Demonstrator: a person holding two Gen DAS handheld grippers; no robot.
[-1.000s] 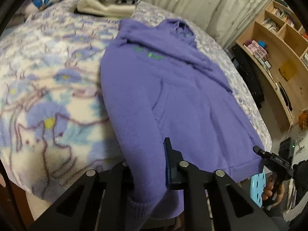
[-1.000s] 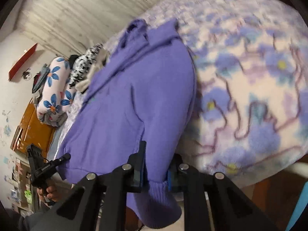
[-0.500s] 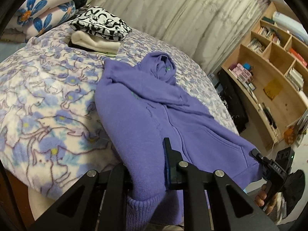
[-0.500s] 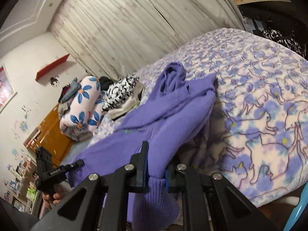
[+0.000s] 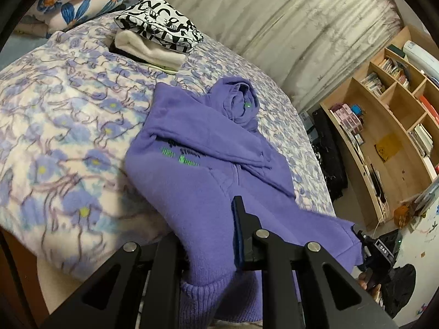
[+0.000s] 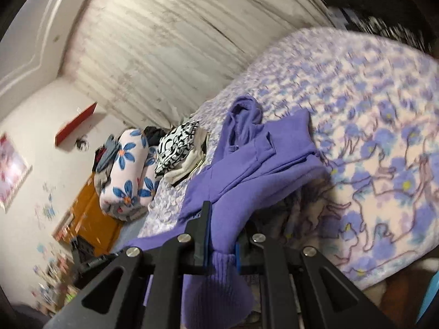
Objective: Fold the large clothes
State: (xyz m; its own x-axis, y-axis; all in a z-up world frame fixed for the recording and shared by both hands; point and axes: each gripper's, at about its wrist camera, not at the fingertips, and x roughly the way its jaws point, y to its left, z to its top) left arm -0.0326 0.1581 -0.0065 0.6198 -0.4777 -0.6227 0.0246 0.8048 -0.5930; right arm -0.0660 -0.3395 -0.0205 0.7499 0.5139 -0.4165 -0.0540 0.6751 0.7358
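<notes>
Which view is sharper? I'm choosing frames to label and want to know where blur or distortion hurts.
Left wrist view: mostly sharp; purple hoodie crisp, fisheye bends the bookshelf, dark vignette corners. Right wrist view: motion blur smears the floral blanket and wall; only the right hand-held gripper stays sharp.

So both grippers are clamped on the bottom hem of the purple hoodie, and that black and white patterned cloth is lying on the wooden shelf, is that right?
Not quite. The black and white patterned cloth lies on the bed, atop a cream folded cloth, as the left wrist view shows. The left gripper and right gripper do clamp the purple hoodie hem.
</notes>
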